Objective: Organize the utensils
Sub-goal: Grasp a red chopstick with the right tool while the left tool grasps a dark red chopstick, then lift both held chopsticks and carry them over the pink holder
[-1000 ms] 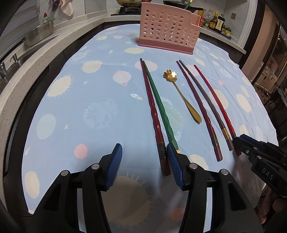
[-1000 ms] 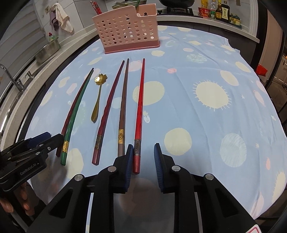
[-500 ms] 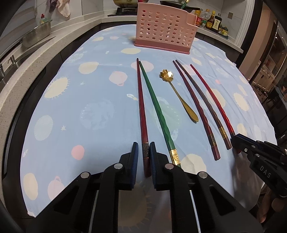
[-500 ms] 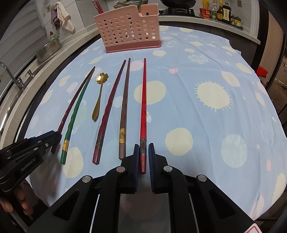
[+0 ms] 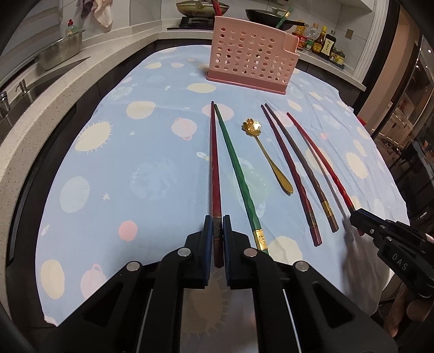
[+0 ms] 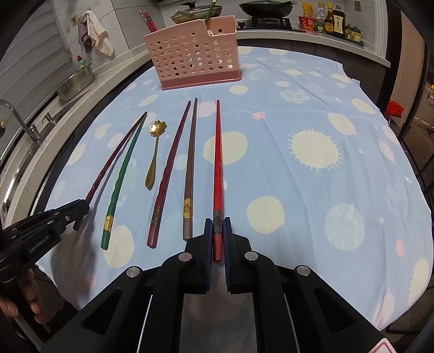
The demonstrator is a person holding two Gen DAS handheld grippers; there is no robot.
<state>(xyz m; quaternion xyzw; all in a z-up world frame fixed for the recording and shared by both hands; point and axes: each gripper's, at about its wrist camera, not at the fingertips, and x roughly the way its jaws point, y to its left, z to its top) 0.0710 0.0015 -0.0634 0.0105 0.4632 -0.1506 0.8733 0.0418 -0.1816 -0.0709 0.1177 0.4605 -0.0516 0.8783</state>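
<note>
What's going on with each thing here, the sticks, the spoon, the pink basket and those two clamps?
Left hand-held gripper: shut on dark red chopstick.
Right hand-held gripper: shut on bright red chopstick.
Green chopstick: flat on the cloth, free.
Maroon chopstick: flat, free.
Brown chopstick: flat, free.
Gold spoon: flat, free.
Pink basket: upright at the far end; contents not visible.

Sauce bottles [image 5: 321, 43] line the far counter — two pans [image 6: 267, 8] sit on the stove, a cloth [image 6: 95, 34] hangs left.
</note>
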